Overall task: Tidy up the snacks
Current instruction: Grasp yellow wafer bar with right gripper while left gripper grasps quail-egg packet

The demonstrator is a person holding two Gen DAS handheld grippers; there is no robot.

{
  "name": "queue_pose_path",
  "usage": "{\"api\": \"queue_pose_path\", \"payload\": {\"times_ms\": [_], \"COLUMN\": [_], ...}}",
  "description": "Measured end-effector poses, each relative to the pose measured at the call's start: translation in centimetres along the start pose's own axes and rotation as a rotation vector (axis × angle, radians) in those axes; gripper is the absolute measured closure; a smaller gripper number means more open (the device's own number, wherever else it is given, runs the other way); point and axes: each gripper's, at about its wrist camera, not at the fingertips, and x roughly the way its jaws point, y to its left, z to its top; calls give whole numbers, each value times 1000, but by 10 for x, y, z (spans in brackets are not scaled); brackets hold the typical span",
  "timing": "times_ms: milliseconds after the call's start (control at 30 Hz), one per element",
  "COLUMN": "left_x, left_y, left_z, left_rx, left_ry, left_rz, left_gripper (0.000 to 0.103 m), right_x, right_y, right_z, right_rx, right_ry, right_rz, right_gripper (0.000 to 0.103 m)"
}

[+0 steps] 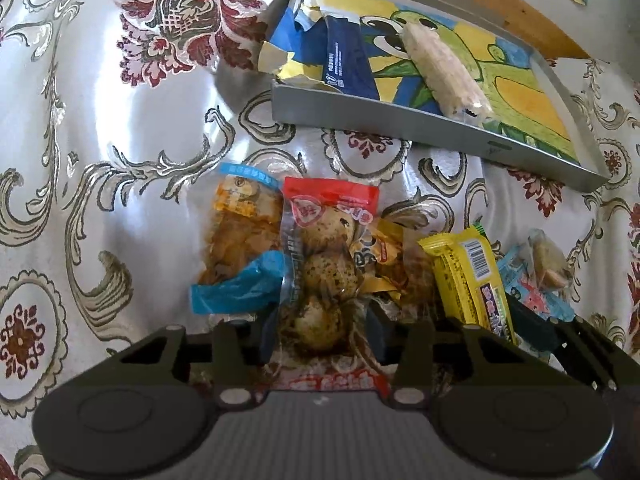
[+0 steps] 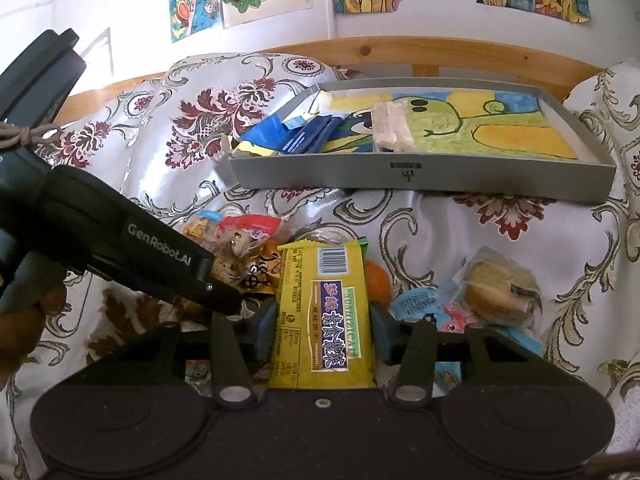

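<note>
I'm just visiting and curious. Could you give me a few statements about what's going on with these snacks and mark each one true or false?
1. The gray tray already holds some snacks. True: a pale wrapped bar and a dark blue packet lie in it.
2. The left gripper straddles a yellow packet. False: its fingers sit either side of the red-topped egg pack.
3. The right gripper has the yellow packet between its fingers. True.
4. The tray's floor is plain gray. False: it shows a colourful green cartoon drawing.
5. The snack pile lies on a patterned cloth. True.
</note>
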Motion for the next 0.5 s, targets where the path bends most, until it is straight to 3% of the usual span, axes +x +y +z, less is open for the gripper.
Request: {"api": "queue_pose_path", "payload": {"times_ms": [500], "left_x": [-24], "left_y": [7], "left_z": [-11], "left_rx": [-34], "left_ry": [6], "left_rz": [-26], "left_gripper": [57], "right_x": [-10], "right_y": [10], "right_z": [1], "right_rx": [-105], "right_ry": [-27], "right_rz": [-62], "right_gripper": [53]}}
